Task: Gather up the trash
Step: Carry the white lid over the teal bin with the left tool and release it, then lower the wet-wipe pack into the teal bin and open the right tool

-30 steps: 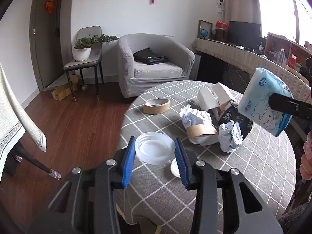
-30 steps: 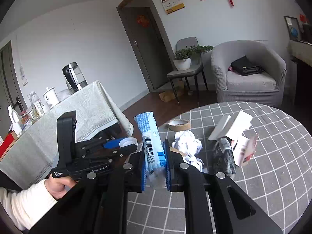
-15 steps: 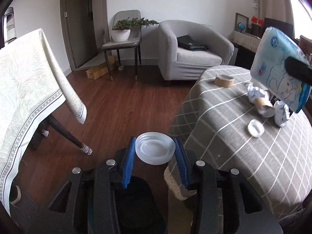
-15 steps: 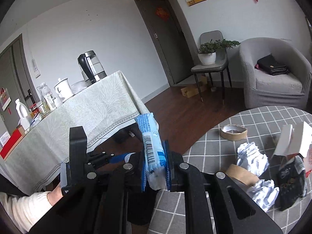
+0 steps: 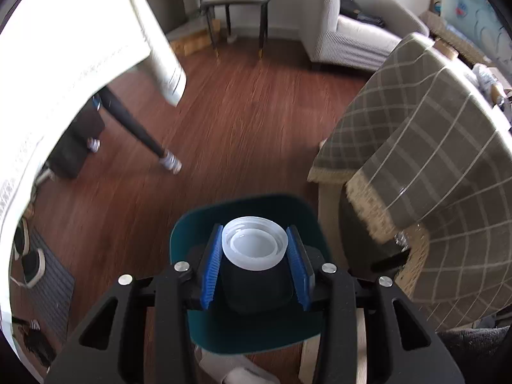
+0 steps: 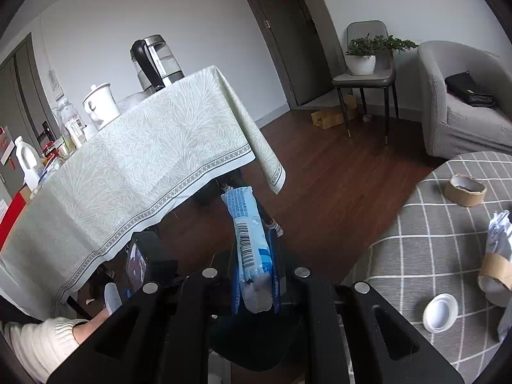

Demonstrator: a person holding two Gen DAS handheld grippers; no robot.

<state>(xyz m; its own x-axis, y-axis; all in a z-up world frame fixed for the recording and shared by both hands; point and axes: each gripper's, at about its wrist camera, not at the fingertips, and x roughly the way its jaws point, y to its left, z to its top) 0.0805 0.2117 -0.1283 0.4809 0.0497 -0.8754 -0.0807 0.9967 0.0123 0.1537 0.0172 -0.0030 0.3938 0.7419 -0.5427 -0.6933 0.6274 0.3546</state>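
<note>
The left tool grips a translucent white plastic lid above the dark teal bin; the right tool clamps a blue-white tissue pack. Released off-centre, either may hit the floor.

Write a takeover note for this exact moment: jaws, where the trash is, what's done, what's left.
Left gripper: jaws shut on a white plastic lid, held above the open teal bin on the floor, not yet dropped.
Right gripper: jaws shut on a blue tissue pack, over a dark bin beside the checked round table.
On the table: a tape roll, crumpled paper, a brown cardboard ring, a second white lid.
Done: both pieces lifted off and carried to the bin.
Left: release both, then fetch the rest.
</note>
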